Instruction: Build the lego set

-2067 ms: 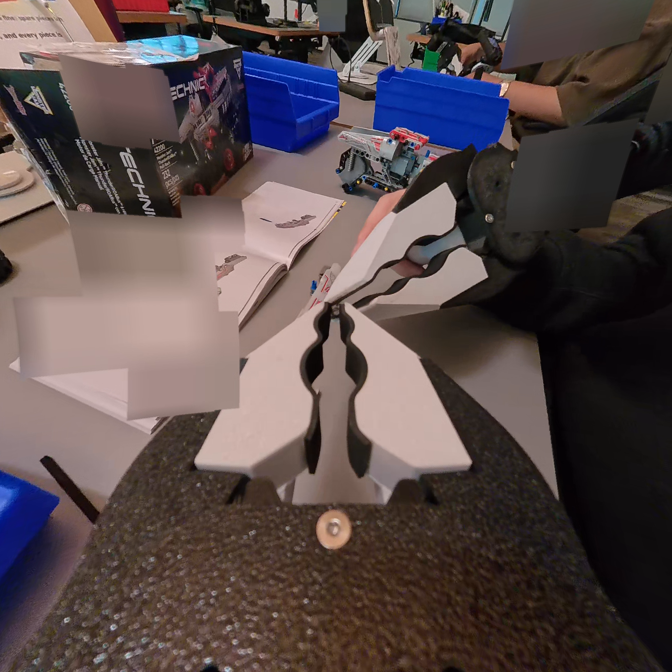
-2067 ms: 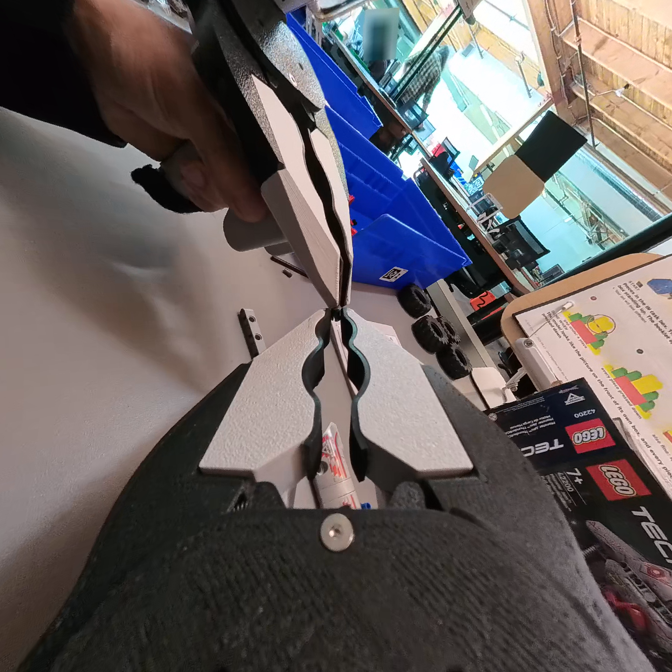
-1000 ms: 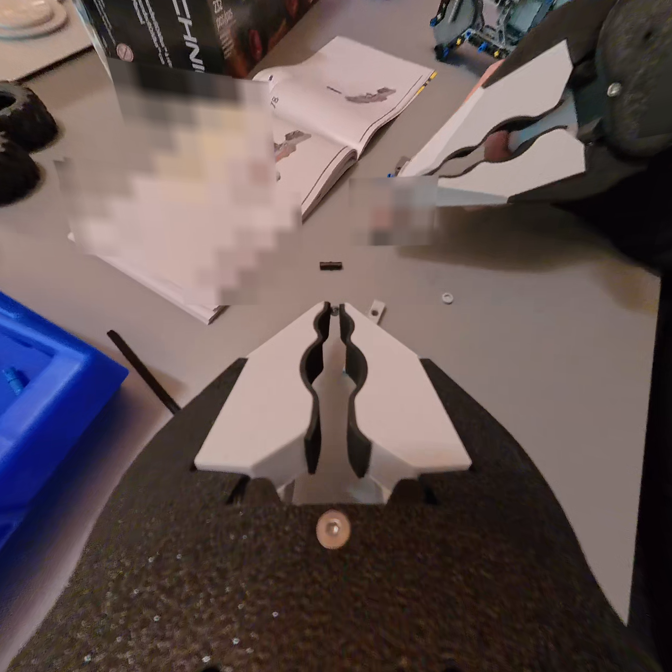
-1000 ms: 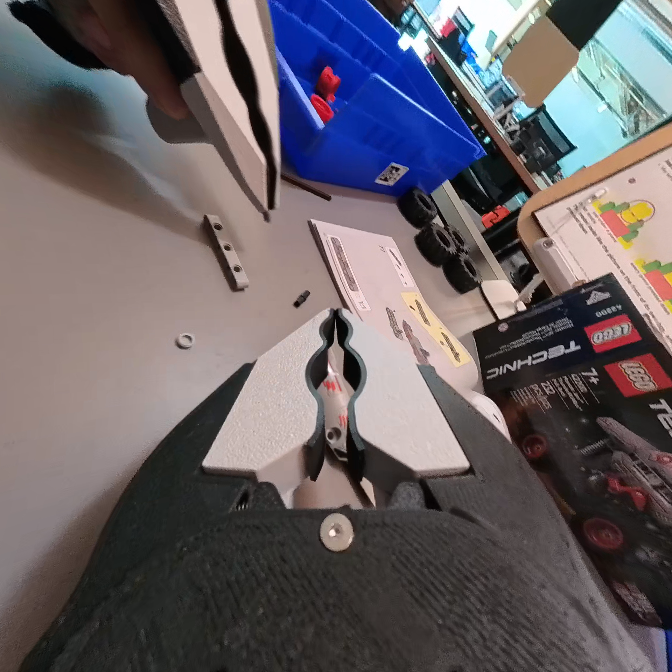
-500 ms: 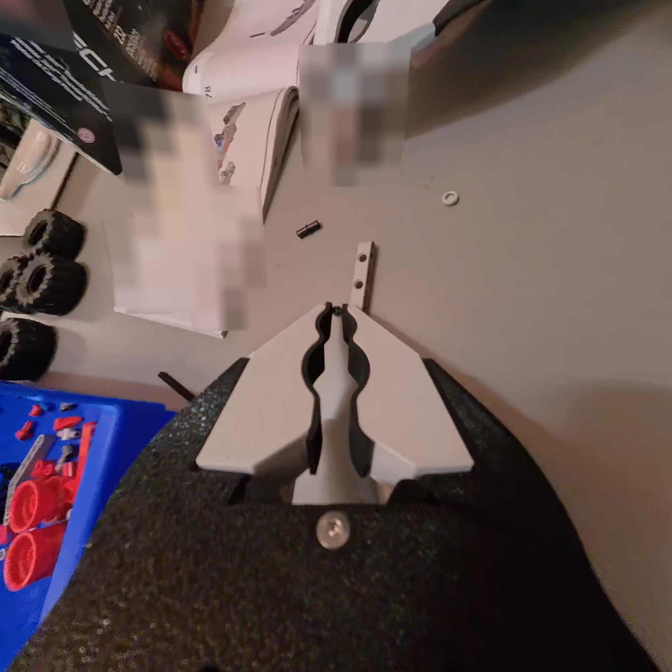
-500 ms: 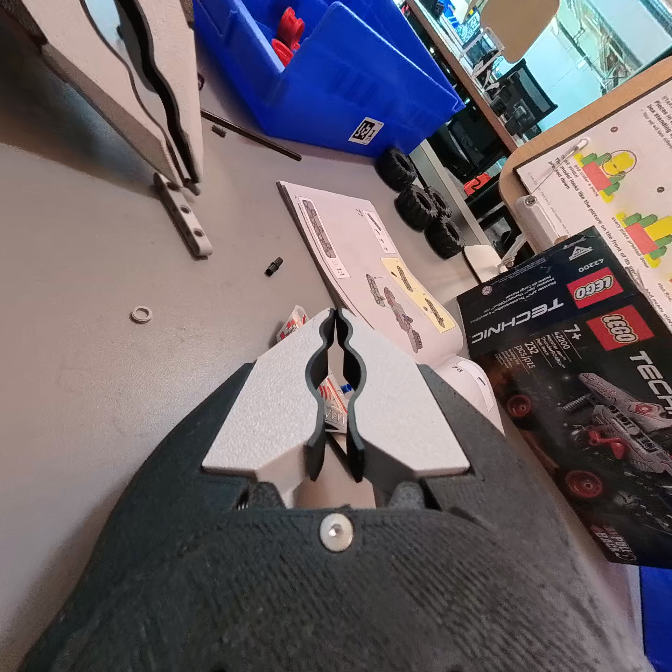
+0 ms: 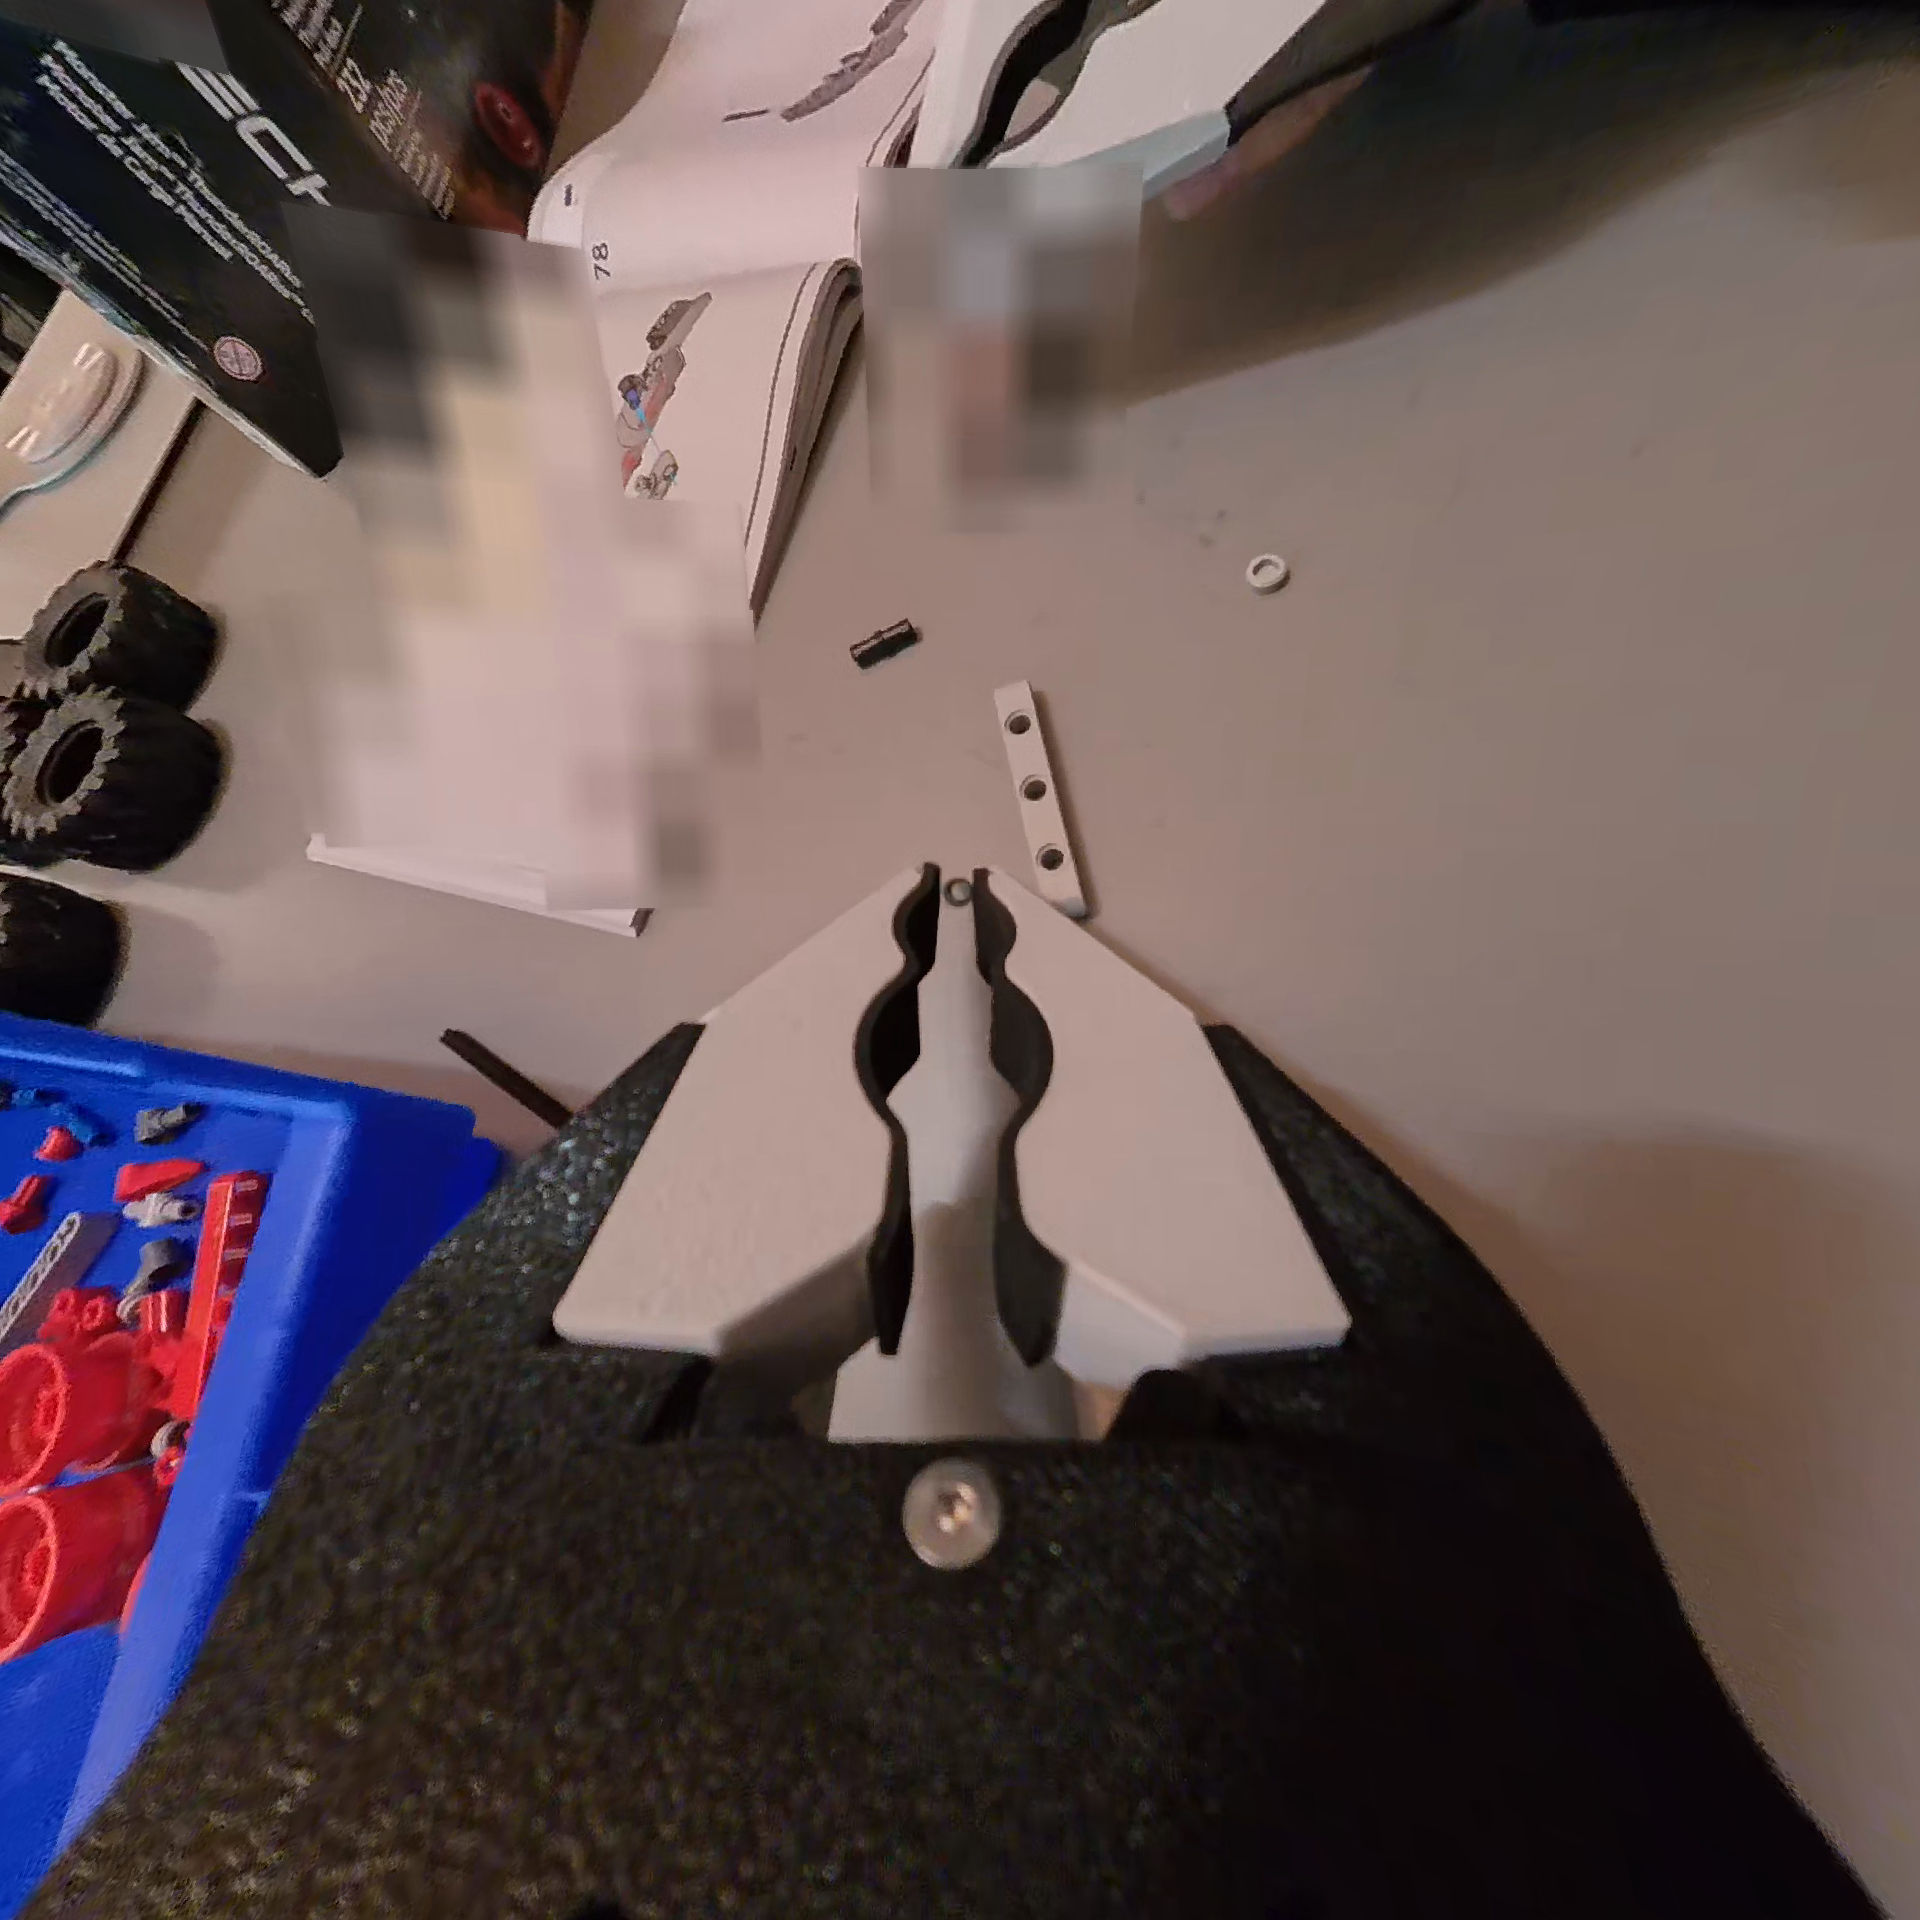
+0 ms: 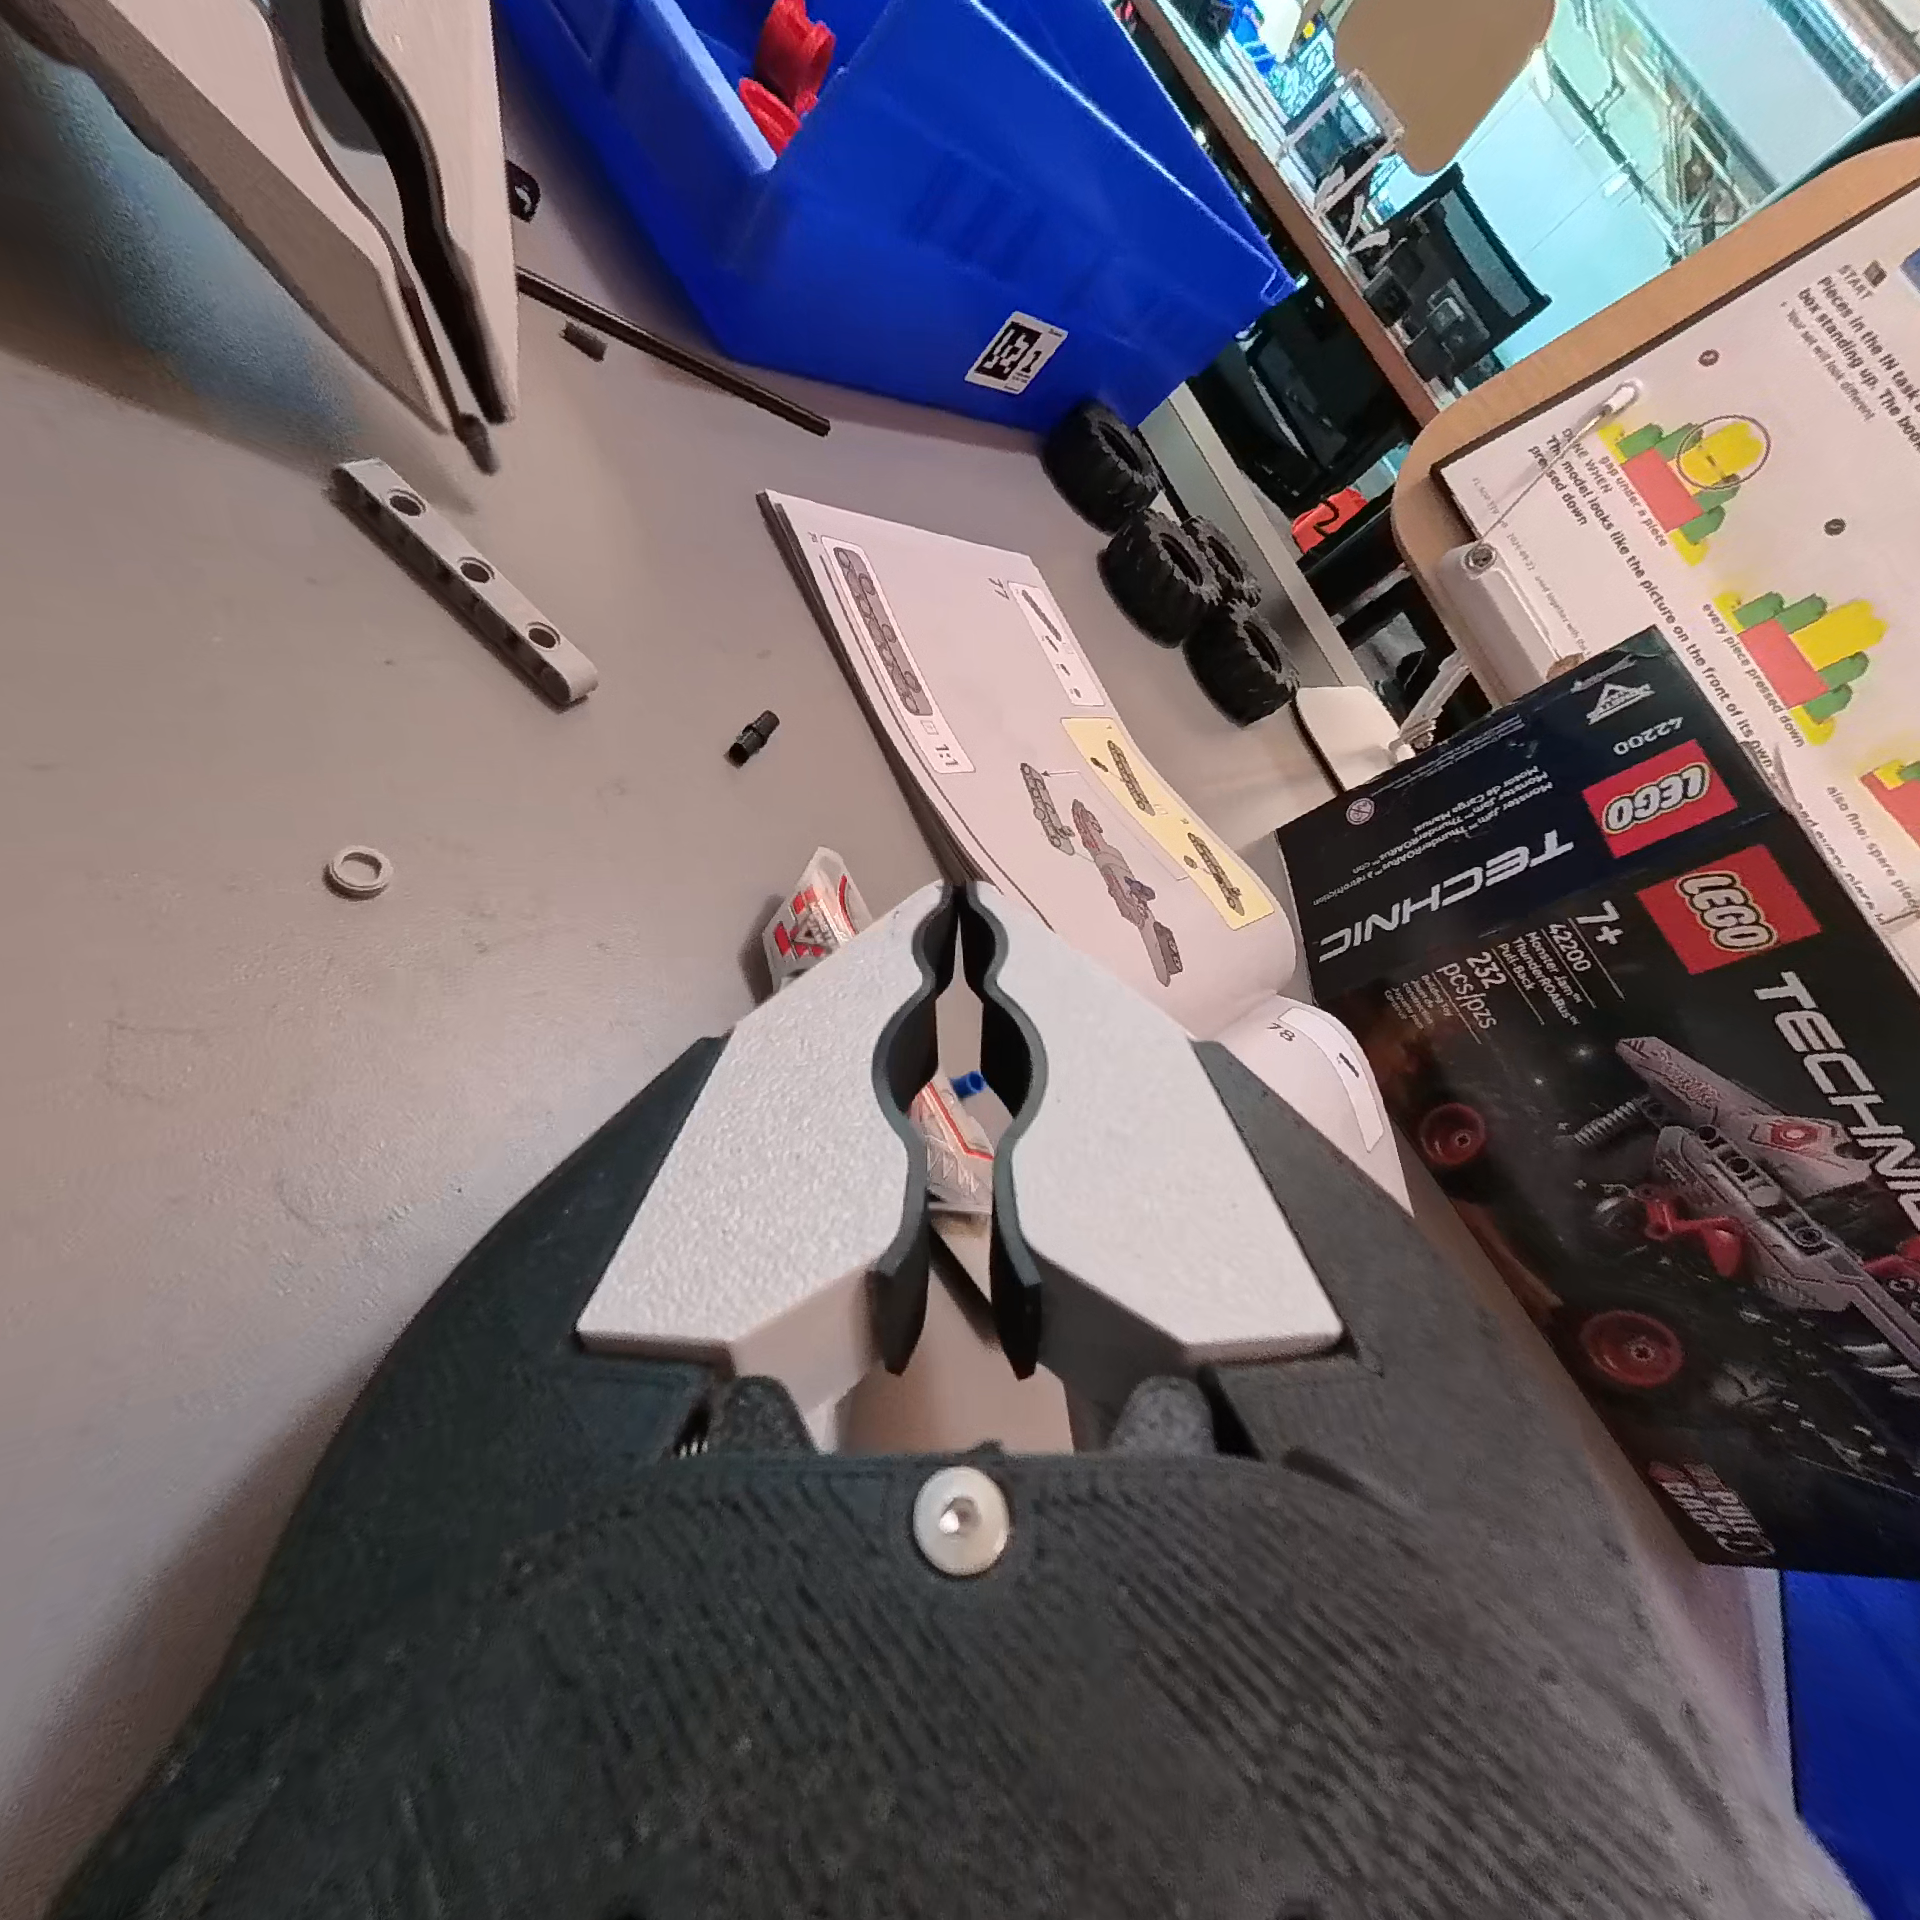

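My left gripper (image 7: 956, 888) is shut on a small dark pin (image 7: 956, 891) and hangs just above the table beside a grey three-hole beam (image 7: 1034, 790). In the right wrist view it (image 8: 473, 426) is just beyond that beam (image 8: 468, 577). My right gripper (image 8: 961, 904) has its tips together, low over a white-and-red panel piece (image 8: 821, 925) that lies under its fingers. I see no part of that piece clamped. A loose black pin (image 7: 883, 642) and a grey ring (image 7: 1267, 574) lie nearby on the table.
An open instruction booklet (image 8: 987, 707) and the set's black box (image 8: 1662, 1039) lie past the parts. A blue bin (image 7: 312, 1081) of red and grey pieces is at my left. Black tyres (image 7: 94, 758) stand beyond it, and a black axle (image 8: 675, 353) lies beside it.
Both grippers moved apart and came down toward the table. The left one went down to the grey beam. The panel piece now sits askew under the right gripper's fingers.
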`<state>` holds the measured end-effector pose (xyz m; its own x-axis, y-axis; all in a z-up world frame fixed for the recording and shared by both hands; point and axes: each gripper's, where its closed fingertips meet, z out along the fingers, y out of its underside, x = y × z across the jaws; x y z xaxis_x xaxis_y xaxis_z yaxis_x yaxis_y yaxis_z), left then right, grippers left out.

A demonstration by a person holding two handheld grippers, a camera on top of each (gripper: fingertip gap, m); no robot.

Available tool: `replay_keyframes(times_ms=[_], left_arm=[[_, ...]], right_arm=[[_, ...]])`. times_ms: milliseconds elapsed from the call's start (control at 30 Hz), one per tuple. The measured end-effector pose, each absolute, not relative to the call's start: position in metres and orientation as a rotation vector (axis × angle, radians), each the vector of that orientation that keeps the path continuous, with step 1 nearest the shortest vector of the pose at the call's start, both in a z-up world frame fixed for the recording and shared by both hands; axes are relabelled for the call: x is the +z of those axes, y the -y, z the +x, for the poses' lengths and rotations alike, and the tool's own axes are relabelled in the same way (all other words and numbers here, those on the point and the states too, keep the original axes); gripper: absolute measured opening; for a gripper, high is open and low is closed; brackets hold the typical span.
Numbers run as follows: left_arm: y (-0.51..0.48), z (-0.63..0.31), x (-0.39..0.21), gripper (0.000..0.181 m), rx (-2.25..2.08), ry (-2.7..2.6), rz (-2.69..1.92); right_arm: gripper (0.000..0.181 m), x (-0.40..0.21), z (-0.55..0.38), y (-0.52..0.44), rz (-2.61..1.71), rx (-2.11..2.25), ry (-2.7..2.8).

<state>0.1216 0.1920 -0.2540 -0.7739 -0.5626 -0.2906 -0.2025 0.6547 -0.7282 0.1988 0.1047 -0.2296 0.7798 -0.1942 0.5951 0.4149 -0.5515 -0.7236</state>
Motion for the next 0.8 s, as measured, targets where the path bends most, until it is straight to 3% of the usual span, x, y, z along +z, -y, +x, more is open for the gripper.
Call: replay_keyframes(times_ms=[33, 300, 567, 800], left_arm=[[-0.192, 0.121, -0.252, 0.004, -0.971, -2.366, -0.597], [-0.211, 0.117, -0.202, 0.008, -1.2, -2.213, -0.698], [-0.389, 0.162, -0.133, 0.006, -0.884, -1.796, -1.18], [-0.434, 0.215, -0.181, 0.033, -0.58, -2.164, -1.417]], right_arm=[[0.0, -0.229, 0.199, -0.104, -2.003, -0.805, 0.164], [0.0, -0.217, 0.221, -0.081, -1.924, -1.0, 0.076], [0.012, -0.214, 0.239, -0.077, -1.879, -1.233, 0.046], [0.024, -0.225, 0.25, -0.074, -1.947, -1.338, 0.022]])
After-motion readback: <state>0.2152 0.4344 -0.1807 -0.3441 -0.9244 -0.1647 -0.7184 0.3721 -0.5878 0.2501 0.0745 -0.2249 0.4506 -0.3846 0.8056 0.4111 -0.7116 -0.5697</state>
